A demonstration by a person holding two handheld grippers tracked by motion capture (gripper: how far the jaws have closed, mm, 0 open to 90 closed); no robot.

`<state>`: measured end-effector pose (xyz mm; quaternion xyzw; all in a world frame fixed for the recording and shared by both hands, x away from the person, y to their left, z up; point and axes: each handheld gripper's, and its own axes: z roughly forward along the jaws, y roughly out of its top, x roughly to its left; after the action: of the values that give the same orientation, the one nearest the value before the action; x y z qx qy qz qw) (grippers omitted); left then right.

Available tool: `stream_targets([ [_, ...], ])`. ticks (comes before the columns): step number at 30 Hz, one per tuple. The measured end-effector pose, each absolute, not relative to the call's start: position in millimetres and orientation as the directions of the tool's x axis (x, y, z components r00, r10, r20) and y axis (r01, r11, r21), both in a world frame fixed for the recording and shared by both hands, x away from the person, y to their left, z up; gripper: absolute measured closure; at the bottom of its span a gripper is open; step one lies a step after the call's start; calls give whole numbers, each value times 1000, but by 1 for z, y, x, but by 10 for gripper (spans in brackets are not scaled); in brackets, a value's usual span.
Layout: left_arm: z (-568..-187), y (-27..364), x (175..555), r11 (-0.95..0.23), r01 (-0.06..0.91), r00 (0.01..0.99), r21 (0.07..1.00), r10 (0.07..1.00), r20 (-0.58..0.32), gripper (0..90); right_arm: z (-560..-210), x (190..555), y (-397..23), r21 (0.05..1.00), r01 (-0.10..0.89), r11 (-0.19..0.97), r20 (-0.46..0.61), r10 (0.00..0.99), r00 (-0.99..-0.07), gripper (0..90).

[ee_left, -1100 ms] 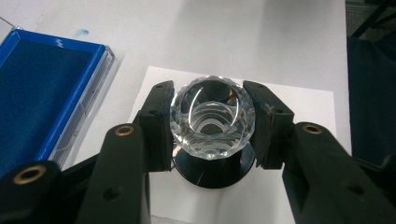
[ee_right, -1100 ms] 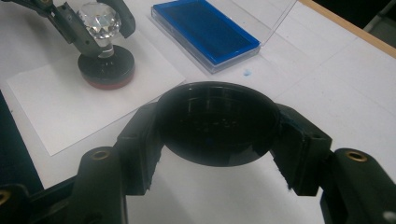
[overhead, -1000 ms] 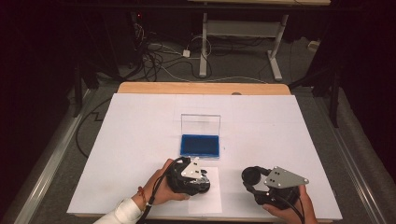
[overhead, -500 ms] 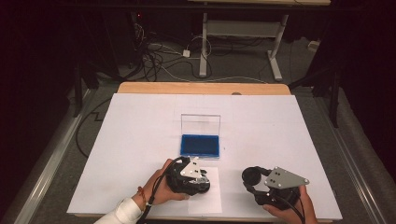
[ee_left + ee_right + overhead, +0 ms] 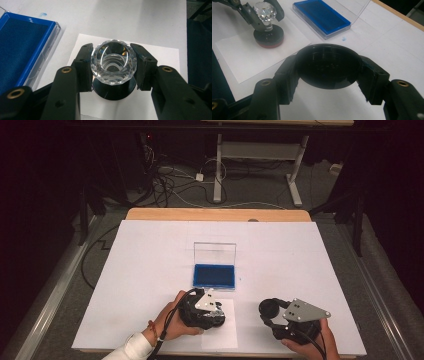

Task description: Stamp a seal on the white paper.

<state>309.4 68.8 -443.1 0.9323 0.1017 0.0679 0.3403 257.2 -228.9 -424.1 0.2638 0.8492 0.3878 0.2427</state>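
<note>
Left gripper (image 5: 113,66) clamped on the clear faceted crystal knob (image 5: 113,64) of a round black stamp with a reddish base (image 5: 268,37), both jaws squeezing the knob's sides. Held by the knob probably to keep the stamp upright and its face flat. Stamp standing on a white sheet of paper (image 5: 165,57) directly beneath the jaws, apparently pressed or resting there; contact looks complete but pressure cannot be judged.

Beyond and to one side of the left gripper, an open blue ink pad in a clear plastic case (image 5: 215,275), lid tilted up at the far edge. Kept open, presumably for inking the stamp within easy reach. A small blue smudge (image 5: 343,39) on the white table (image 5: 150,270) just beside the case.

Right gripper (image 5: 328,67) pinching a round black cap (image 5: 328,65), likely the stamp's cover, jaws pressed to its rim on both sides. Held off to the side of the paper, low above the table, well apart from the stamp; likely parked out of the way while stamping goes on, ready to go back on afterwards.
</note>
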Motion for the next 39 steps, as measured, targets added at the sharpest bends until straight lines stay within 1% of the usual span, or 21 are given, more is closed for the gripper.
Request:
stream_targets([
  [12,-444,71,310,-744,138,972,654,227,54,541,-424,257,-229,787,262,558,-204,637,-743,387],
  [30,-444,68,307,-767,110,969,632,224,102,541,-425,257,-227,785,264,561,-201,633,-748,387],
  [34,-444,68,306,-764,113,968,635,228,101,541,-425,257,-227,786,265,559,-198,634,-748,387],
  [39,-441,72,311,-752,141,972,644,229,55,541,-425,258,-228,788,265,556,-198,637,-745,387],
])
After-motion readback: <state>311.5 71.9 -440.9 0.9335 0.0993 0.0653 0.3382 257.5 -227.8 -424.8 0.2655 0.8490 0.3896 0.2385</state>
